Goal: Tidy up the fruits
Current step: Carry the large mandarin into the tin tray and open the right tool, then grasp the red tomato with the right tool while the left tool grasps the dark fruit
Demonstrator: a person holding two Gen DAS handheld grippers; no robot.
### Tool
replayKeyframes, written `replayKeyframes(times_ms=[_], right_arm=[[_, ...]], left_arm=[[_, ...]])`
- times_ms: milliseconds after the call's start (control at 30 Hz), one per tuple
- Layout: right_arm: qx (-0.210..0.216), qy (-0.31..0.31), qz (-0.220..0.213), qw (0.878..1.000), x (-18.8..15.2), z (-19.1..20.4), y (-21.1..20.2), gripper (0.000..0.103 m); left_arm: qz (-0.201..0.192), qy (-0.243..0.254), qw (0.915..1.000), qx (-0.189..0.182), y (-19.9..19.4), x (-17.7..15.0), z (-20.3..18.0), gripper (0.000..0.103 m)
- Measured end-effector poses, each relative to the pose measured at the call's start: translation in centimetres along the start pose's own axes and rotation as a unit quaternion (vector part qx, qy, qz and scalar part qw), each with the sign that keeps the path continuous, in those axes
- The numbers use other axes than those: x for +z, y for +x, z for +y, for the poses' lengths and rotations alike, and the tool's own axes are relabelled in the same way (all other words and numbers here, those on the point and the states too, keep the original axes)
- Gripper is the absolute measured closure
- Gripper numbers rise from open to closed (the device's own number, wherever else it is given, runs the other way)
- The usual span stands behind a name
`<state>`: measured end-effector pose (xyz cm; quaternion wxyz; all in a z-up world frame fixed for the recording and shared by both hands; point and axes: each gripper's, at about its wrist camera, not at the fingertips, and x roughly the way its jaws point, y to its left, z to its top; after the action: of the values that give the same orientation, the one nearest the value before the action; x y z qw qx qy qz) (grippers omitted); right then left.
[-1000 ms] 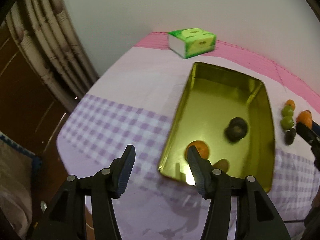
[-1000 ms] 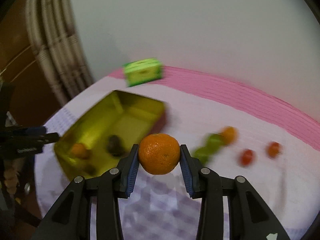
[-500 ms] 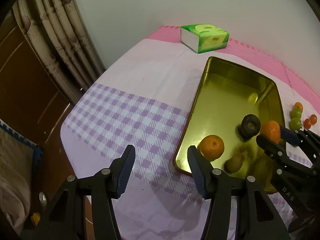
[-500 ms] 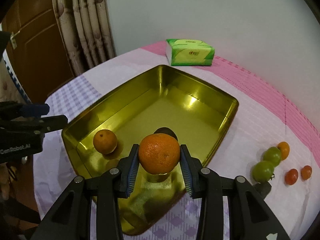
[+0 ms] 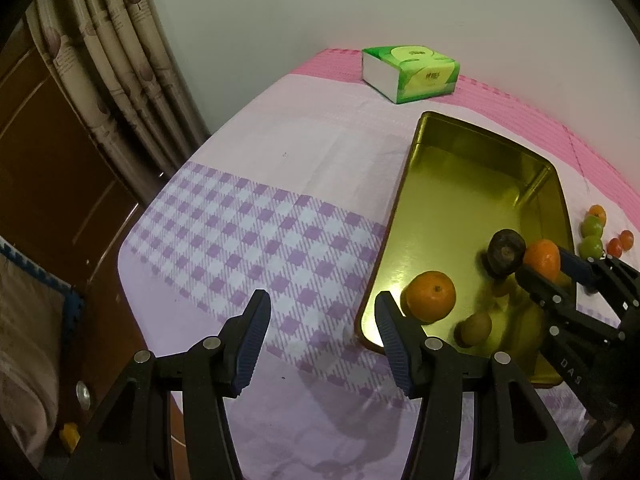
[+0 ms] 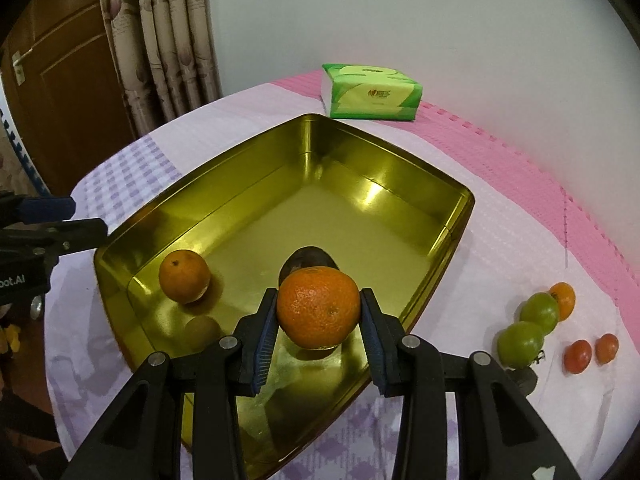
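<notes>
My right gripper [image 6: 319, 322] is shut on an orange [image 6: 319, 307] and holds it over the near end of the gold tray [image 6: 384, 152]. Inside the tray lie a second orange [image 6: 184, 276], a dark round fruit [image 6: 308, 258] half hidden behind the held orange, and a small brownish fruit [image 6: 202, 330]. In the left wrist view the right gripper [image 5: 550, 266] reaches in from the right with the held orange [image 5: 542, 260] above the tray [image 5: 452, 126]. My left gripper [image 5: 320, 334] stands open and empty over the checked cloth, just left of the tray's near corner.
On the cloth right of the tray lie two green fruits [image 6: 530, 328], a small orange one [image 6: 563, 300] and two red ones [image 6: 591, 353]. A green tissue pack [image 6: 370, 92] sits at the far table edge near the wall. Curtains [image 6: 160, 40] and a wooden door [image 6: 52, 80] stand left.
My right gripper carried the orange leftward from beside the loose fruits to over the tray, then settled. The left gripper's view shifted slightly; its jaws stayed open.
</notes>
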<state>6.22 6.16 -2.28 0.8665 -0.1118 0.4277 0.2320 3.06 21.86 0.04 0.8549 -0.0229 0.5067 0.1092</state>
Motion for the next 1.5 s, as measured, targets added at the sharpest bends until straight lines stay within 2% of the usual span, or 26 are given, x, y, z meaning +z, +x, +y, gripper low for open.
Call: replayKeyframes(times_ms=[233,467,567,767,833,933,1100,1267,1500], right_arm=[[-0.002,0.001,0.005,1.0,0.1,0.1,0.3,0.066],[-0.004,0.004,0.004,1.0,0.2,0.2,0.3,0.066],[-0.003,0.003,0.005,1.0,0.2,0.2,0.3,0.065],[0.002,0.009,0.003,1.0,0.1,0.1,0.2,0.065],[0.004,0.012,-0.002,1.0,0.2,0.0,-0.1,0.065],[0.009,0.018,-0.019,1.0,0.2,-0.2,-1.1,0.056],[0.01,0.029,-0.045,0.999,0.4,-0.7,-3.3,0.055],[-0.014,0.059,-0.068,0.996,-0.9,-3.9,-5.9,0.055],[-0.092,0.128,-0.056,0.986,-4.9,-12.8,-7.2,0.056]], left_arm=[[0.009,-0.005,0.9999,-0.009,0.2,0.0,0.2,0.048],[0.025,-0.022,0.9994,-0.004,0.6,-0.2,0.7,0.04],[0.025,-0.025,0.9994,-0.006,0.5,-0.2,0.7,0.035],[0.015,-0.018,0.9997,-0.007,0.2,-0.2,0.5,0.033],[0.015,-0.015,0.9997,-0.008,0.2,-0.2,0.4,0.032],[0.016,-0.014,0.9998,-0.007,0.2,-0.2,0.2,0.032],[0.015,-0.014,0.9998,-0.007,0.2,-0.2,0.3,0.032],[0.011,-0.009,0.9999,-0.008,-0.1,-0.2,0.2,0.032],[0.003,0.01,0.9998,-0.014,-0.3,-0.2,-0.8,0.032]])
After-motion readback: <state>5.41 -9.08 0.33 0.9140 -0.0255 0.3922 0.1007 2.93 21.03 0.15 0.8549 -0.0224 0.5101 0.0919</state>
